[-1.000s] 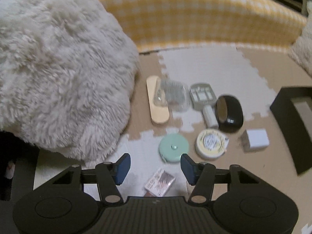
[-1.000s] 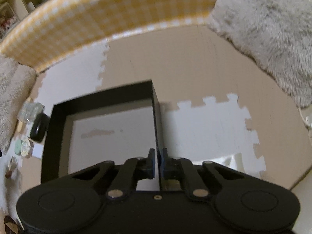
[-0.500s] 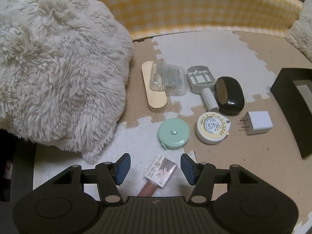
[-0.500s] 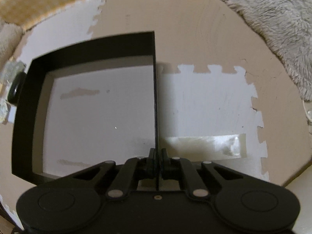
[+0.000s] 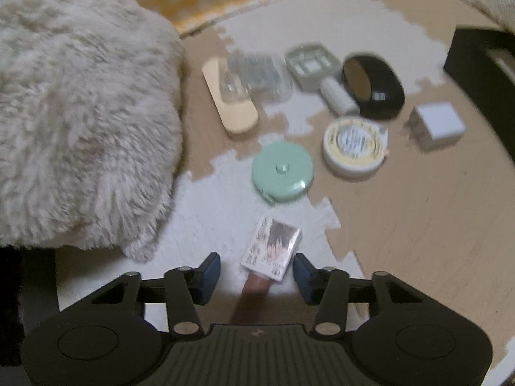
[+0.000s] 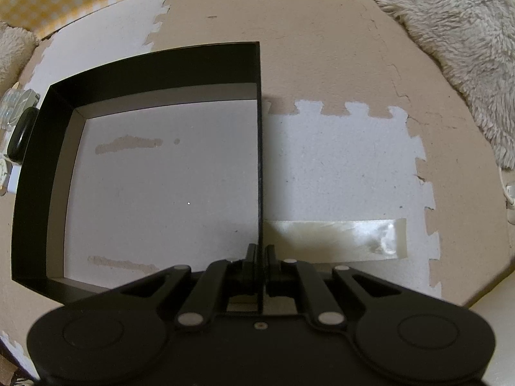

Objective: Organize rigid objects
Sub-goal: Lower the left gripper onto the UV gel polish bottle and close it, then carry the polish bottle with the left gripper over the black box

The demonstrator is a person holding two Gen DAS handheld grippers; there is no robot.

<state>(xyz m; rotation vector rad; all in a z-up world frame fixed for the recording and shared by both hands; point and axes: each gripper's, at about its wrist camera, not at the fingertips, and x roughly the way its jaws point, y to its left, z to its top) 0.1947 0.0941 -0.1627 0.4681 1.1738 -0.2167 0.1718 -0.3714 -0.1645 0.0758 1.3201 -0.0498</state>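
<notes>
Left wrist view shows the left gripper (image 5: pixel 256 271) with its blue-padded fingers (image 5: pixel 210 268) spread apart over the white part of the foam mat (image 5: pixel 418 212); between them, nearer the right finger, lies a small printed card packet (image 5: pixel 272 247) on a brownish stick, touching neither pad as far as the blur allows; beyond it sits a mint-green tape measure (image 5: pixel 282 172), and just beside that a white and yellow round tape measure (image 5: pixel 354 144); farther back lie a wooden paddle (image 5: pixel 230 103) with a clear plastic case (image 5: pixel 257 75) overlapping it, a grey tray-like case (image 5: pixel 312 64), a white cylinder (image 5: pixel 338 98), a glossy black oval case (image 5: pixel 373 88) and a white plug adapter (image 5: pixel 437 125); a fluffy cushion (image 5: pixel 80 112) covers the mat's left side; the black box (image 5: pixel 482 74) stands at the right edge.

Right wrist view shows the right gripper (image 6: pixel 260 257) clamped on the right wall of the black box (image 6: pixel 257 128); the box's pale floor (image 6: pixel 161 186) holds nothing; a strip of clear tape (image 6: pixel 338 236) lies on the mat just beside that wall.
</notes>
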